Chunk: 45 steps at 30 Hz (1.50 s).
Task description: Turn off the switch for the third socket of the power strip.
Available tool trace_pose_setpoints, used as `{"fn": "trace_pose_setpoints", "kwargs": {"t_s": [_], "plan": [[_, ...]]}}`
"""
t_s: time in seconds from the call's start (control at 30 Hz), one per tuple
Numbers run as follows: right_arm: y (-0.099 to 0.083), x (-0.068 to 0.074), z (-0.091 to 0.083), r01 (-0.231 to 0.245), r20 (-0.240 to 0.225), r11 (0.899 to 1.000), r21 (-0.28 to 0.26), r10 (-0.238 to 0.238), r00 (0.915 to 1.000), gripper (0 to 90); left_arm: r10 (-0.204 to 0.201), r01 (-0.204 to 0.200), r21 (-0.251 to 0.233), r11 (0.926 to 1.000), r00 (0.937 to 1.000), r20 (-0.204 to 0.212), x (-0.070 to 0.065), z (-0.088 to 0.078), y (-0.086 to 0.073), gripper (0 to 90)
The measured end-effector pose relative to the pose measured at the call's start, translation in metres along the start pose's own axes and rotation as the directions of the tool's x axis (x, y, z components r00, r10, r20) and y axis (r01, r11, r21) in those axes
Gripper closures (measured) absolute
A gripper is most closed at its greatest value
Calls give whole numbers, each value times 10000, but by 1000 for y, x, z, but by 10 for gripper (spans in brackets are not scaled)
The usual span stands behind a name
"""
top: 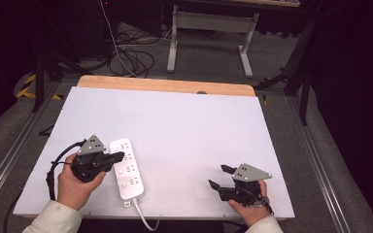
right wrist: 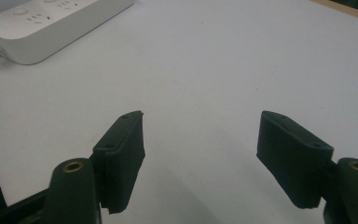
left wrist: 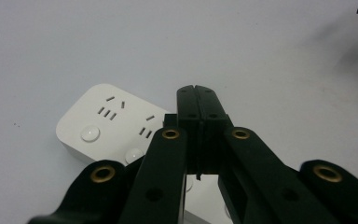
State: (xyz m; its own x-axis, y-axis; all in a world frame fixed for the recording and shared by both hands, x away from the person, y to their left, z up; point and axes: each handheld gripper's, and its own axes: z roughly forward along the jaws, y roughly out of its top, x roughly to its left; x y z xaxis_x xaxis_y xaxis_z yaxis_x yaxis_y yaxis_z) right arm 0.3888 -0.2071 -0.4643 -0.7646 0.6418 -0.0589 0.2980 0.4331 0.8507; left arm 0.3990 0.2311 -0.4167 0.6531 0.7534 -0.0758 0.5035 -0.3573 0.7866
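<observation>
The left tongs (top: 119, 156) are pressed together, their two black pads meeting along a thin seam with nothing between them, as the left gripper view shows (left wrist: 198, 100). They hang over the white power strip (top: 128, 168), their tips above its middle sockets; whether they touch its face cannot be told. The person's left hand (top: 73, 184) wraps the tool from behind, with a black cable (top: 53, 167) looping out to the side away from the strip.

The power strip lies flat on the white bench (top: 189, 126), running lengthwise from near the person toward the far edge, with the left tongs crossing it from its left side. In the left gripper view, the strip (left wrist: 107, 123) shows slot-shaped socket openings and round buttons beside them. No brand name, label or lettering can be read on it in any view. Its white cord (top: 143, 218) leaves the near end and drops over the bench's near edge.

The right tongs (top: 221, 176) stand wide apart and hold nothing, well to the right of the strip, with bare bench between their pads (right wrist: 200, 158). The right hand (top: 250, 206) grips them near the bench's near edge. From the right gripper view the strip (right wrist: 51, 25) lies ahead and to the left of those tongs.
</observation>
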Motion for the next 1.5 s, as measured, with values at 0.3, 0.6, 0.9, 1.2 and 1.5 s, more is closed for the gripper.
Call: {"fn": "trace_pose_setpoints", "kwargs": {"t_s": [0.3,0.6,0.9,1.2,1.5], "plan": [[0,0,0,17,-32,10000,18,-17,10000,327,-322,338,805,9962,9993,-211,10,10,2,900],[0,0,0,32,-46,10000,40,-32,10000,327,-305,396,1478,9882,9975,-638,18,21,3,900],[0,0,1,36,-72,10000,42,-36,10000,327,-296,476,2085,9769,9956,-886,25,30,2,900],[0,1,2,107,-131,9999,116,-106,9999,327,-145,419,2504,9672,9938,-1101,26,36,2,900],[0,1,2,84,-139,9999,112,-83,9999,327,85,285,2835,9585,9917,-1282,25,41,1,900]]}}
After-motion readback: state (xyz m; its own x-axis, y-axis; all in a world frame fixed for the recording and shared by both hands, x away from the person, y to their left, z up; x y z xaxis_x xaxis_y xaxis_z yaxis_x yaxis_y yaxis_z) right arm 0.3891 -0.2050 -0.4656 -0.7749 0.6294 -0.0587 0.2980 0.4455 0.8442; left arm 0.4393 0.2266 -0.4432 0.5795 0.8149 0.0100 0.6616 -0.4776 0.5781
